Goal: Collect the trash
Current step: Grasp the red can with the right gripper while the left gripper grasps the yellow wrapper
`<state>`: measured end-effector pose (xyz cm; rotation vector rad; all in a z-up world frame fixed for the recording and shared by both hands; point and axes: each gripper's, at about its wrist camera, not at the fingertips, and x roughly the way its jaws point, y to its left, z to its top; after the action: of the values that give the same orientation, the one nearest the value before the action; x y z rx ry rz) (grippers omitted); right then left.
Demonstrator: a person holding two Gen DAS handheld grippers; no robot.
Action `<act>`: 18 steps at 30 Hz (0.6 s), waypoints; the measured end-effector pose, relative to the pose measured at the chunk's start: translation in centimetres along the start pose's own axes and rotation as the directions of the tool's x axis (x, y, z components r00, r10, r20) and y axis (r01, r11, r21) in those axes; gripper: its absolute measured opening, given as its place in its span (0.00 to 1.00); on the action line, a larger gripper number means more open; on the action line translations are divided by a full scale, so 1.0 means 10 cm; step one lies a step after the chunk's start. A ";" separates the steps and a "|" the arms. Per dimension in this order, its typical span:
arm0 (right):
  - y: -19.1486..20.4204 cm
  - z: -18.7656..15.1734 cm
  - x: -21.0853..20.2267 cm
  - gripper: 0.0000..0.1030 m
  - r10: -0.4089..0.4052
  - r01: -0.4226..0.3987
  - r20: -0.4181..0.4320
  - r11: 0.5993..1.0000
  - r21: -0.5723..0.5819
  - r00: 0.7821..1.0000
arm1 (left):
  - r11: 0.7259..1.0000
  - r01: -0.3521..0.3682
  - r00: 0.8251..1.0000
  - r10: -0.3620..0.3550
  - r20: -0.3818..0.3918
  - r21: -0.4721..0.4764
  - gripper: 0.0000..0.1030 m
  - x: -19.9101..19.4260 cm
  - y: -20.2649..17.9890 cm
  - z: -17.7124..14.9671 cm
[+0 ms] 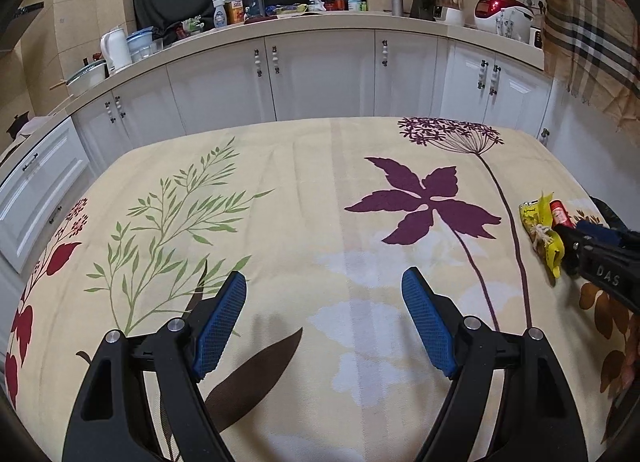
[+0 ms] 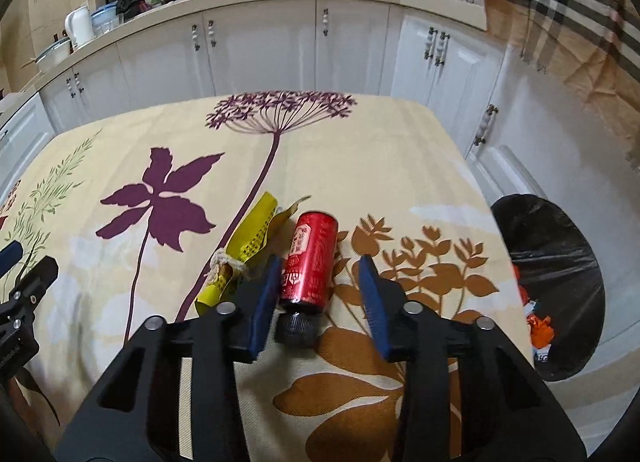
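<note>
A red bottle with a black cap (image 2: 310, 262) lies on the flowered tablecloth (image 2: 360, 150), cap toward me. My right gripper (image 2: 320, 266) is open, its blue pads on either side of the bottle; the left pad is close to it, the right pad stands apart. A crumpled yellow wrapper tied with string (image 2: 244, 250) lies just left of the bottle. My left gripper (image 1: 324, 282) is open and empty above the cloth's middle. In the left wrist view the wrapper (image 1: 542, 230), the bottle (image 1: 560, 214) and the right gripper (image 1: 576, 238) show at the far right.
A trash bin lined with a black bag (image 2: 560, 286) stands off the table's right edge, with some orange and white scraps inside. White cabinets (image 1: 320, 74) and a cluttered counter (image 1: 320, 18) run behind the table. A plaid cloth (image 2: 560, 22) hangs at the upper right.
</note>
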<state>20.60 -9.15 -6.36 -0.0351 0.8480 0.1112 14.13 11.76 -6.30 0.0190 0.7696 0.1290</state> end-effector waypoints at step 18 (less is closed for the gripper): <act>-0.35 -0.20 -0.16 0.22 -0.028 0.028 -0.003 0.999 0.026 1.000 | 0.994 0.100 0.995 -0.100 -0.005 0.042 0.75 -0.05 -0.51 0.05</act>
<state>18.45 -12.88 -6.57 -0.0231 0.8513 0.0738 14.71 6.62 -5.91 0.0203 0.7748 0.0176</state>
